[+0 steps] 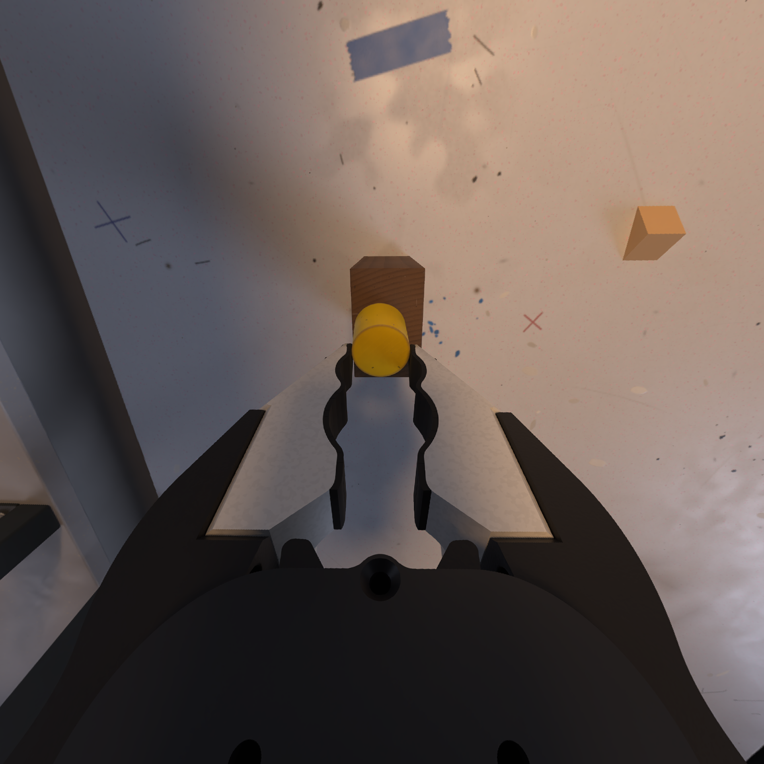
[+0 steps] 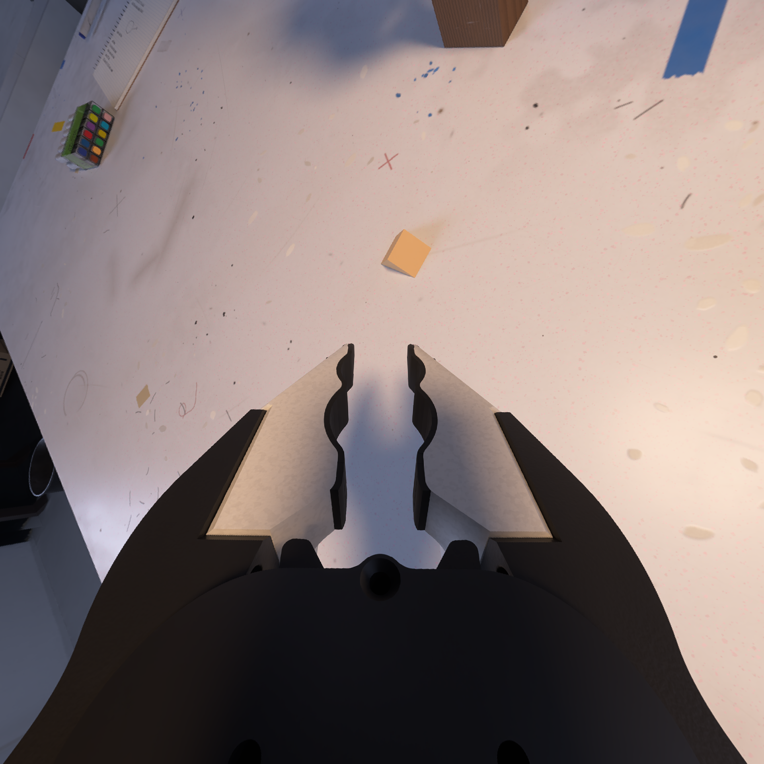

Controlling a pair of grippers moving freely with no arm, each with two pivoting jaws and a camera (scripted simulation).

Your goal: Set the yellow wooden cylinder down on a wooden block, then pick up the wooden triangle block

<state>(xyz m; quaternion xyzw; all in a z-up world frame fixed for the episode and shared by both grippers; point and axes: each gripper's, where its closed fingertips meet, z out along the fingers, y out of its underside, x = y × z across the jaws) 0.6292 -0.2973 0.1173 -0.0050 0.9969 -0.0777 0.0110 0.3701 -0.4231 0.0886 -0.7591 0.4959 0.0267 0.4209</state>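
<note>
In the left wrist view my left gripper [image 1: 380,351] is shut on the yellow wooden cylinder [image 1: 380,341], which sits between the fingertips with its round end face toward the camera. Right behind and under it is a dark brown wooden block [image 1: 386,281]; I cannot tell whether the cylinder touches it. The light orange wooden triangle block [image 1: 653,233] lies apart on the table to the right. In the right wrist view my right gripper [image 2: 380,351] is open and empty above the table, with the triangle block [image 2: 407,253] a short way ahead. The brown block [image 2: 479,20] shows at the top edge.
The white, speckled table [image 2: 578,289] has strips of blue tape [image 1: 399,45] [image 2: 694,37]. A box of coloured paints [image 2: 87,134] and a white ruled pad [image 2: 124,49] lie far left. The table edge [image 2: 49,434] runs down the left, with a dark round thing [image 2: 41,467] beyond it.
</note>
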